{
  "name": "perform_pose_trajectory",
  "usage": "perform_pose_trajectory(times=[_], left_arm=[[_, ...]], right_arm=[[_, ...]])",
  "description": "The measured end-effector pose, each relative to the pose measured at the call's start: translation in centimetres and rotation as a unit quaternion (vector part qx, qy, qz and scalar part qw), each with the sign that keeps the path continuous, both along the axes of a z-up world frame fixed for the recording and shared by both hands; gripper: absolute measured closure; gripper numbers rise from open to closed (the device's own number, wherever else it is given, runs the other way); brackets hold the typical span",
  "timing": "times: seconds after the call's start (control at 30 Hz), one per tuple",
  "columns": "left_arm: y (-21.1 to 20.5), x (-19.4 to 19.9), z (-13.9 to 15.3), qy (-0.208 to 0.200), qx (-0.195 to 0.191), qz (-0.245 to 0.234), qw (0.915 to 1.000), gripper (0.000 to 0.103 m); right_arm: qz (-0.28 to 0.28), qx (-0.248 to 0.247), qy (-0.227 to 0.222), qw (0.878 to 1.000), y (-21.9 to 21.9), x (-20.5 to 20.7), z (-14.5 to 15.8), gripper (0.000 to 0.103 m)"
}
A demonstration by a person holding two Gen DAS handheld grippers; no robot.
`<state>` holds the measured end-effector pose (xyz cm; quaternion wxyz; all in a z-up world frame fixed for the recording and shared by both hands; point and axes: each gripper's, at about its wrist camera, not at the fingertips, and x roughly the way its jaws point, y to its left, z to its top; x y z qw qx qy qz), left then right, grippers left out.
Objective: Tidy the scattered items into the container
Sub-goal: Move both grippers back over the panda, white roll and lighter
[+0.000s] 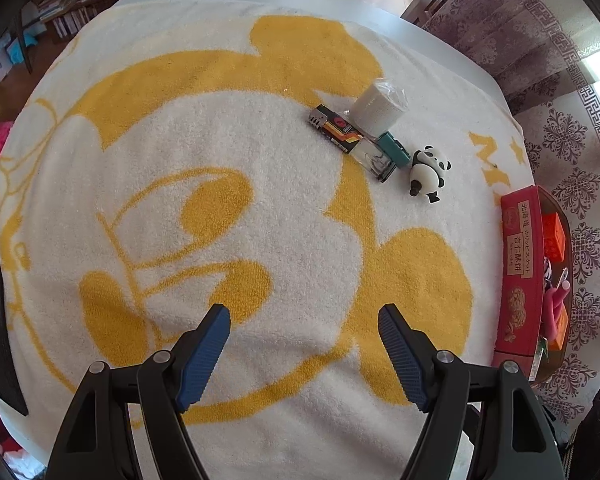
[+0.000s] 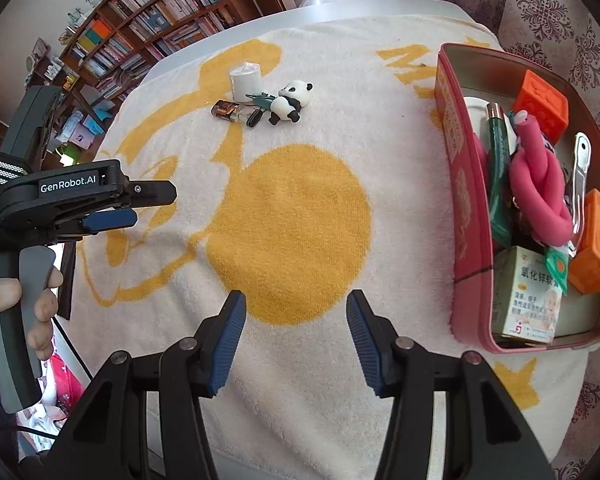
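While both grippers hang empty above the towel (image 2: pixel 300 184), the loose things lie in one small huddle toward the far side of the table (image 2: pixel 340 6), well apart from the red tin (image 2: pixel 458 184) at the right edge. The left gripper (image 1: pixel 304 350) has its blue pads spread wide with only cloth between them, and the right gripper (image 2: pixel 296 340) is spread the same way, gripping nothing. In the right wrist view the left gripper shows from the side at the left edge of the table, the handle in a hand (image 2: pixel 18 308), with "GenRobot.AI" printed on its black body.

In the huddle a white roll (image 1: pixel 376 109) in clear wrap stands upright at the back. A lighter (image 1: pixel 334 128) with orange and black stripes lies just in front of it, touching a clear little bottle (image 1: pixel 374 160). A teal toy (image 1: pixel 394 147) lies beside the bottle, and a panda figure (image 1: pixel 430 172) lies tipped over at the right end of the group. Nothing stands between either gripper and these things.

The tin holds two orange blocks (image 2: pixel 542 106), a knotted pink foam tube (image 2: pixel 540 184), a green tube (image 2: pixel 498 140), a metal clip (image 2: pixel 580 168) and a small carton (image 2: pixel 528 296) with Chinese print and a baby's face. Chinese lettering runs down the tin's outer wall; it is too small to read surely. A bookshelf (image 2: pixel 156 12) stands beyond the table's far left corner
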<state>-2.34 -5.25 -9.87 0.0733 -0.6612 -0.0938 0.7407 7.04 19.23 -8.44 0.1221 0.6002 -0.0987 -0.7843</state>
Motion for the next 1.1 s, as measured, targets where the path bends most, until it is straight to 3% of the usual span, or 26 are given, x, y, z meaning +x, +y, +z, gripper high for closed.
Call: perform_pose_trajectory(times=[0.27,1.1], left_arm=[[0.6,-1.0,0.7,0.03,-0.037,-0.034,0.9983,0.025],[0.9,-3.6,-0.5,0.031,-0.05,-0.059,0.9965,0.025]], right_arm=[[-0.006,0.002,-0.016,1.0,-0.8,-0.7,-1.0,0.046],[-0.023,-0.001,-0.041,0.999,-2.1,-2.4,-2.8,0.046]])
